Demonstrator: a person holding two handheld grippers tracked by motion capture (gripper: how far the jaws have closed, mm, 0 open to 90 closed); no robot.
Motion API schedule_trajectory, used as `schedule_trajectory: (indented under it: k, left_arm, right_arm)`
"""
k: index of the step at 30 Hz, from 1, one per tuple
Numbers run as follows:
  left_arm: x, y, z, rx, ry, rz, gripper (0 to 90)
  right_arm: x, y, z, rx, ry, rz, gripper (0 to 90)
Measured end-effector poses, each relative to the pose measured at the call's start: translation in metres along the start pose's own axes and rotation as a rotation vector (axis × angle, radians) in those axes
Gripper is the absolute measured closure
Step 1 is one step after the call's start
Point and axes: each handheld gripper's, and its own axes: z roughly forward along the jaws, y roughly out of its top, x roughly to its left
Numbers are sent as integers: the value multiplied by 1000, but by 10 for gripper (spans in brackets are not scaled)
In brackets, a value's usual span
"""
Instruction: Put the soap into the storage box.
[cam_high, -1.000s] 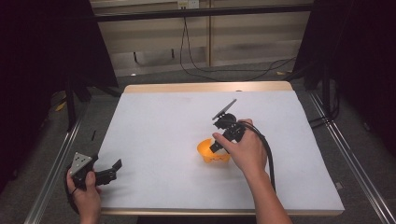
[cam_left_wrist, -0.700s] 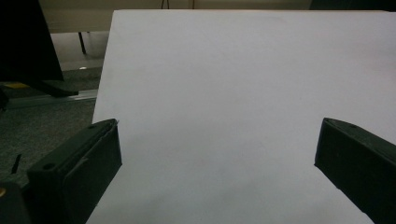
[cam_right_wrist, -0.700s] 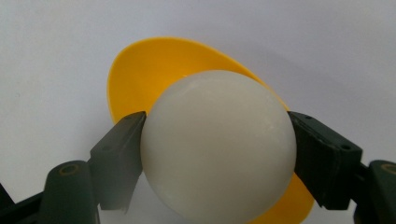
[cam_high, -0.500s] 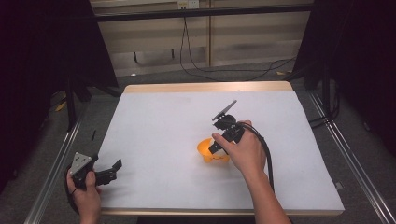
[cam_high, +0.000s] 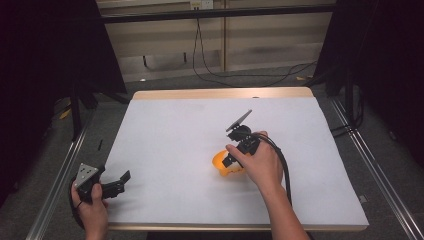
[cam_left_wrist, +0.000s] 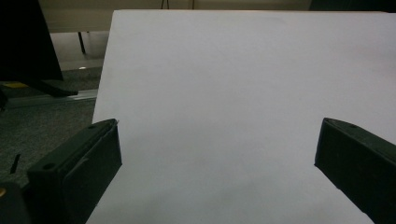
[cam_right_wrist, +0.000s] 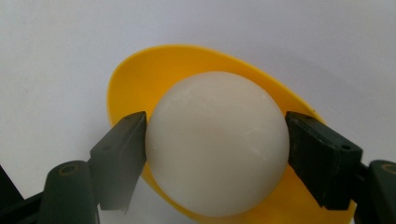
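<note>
A yellow bowl sits near the middle of the white table. In the right gripper view a white ball rests inside the yellow bowl, and my right gripper is shut on the ball, one pad pressing each side. From above, the right gripper points down and left into the bowl under my hand. My left gripper rests at the table's front left corner. Its jaws stand wide apart in the left gripper view, with bare white surface between them.
The table's wooden far edge runs along the back. Metal rails flank both sides over grey floor. A black cable trails from the right gripper along my forearm. Dark curtains hang at both sides.
</note>
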Motion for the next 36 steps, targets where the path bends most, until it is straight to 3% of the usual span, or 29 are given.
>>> schedule_trajectory:
  k: [7, 15, 18, 19, 21, 24, 36]
  left_arm:
    - [0, 0, 0, 0, 0, 1, 4]
    - [0, 0, 0, 0, 0, 1, 4]
    - [0, 0, 0, 0, 0, 0, 4]
    - [0, 0, 0, 0, 0, 0, 4]
    - [0, 0, 0, 0, 0, 1, 4]
    - [0, 0, 0, 0, 0, 1, 4]
    - [0, 0, 0, 3, 3, 13, 4]
  right_arm:
    - [0, -1, -11, -36, -9, 8, 218]
    - [-5, -9, -24, -75, -63, 20, 69]
    - [-12, -16, -32, -139, -65, 57, 0]
    - [-12, -16, -32, -139, -65, 57, 0]
    - [-19, -24, -38, -204, -98, 78, 0]
    - [-27, -32, -43, -234, -90, 102, 0]
    - [-54, -70, -62, -316, -144, 149, 0]
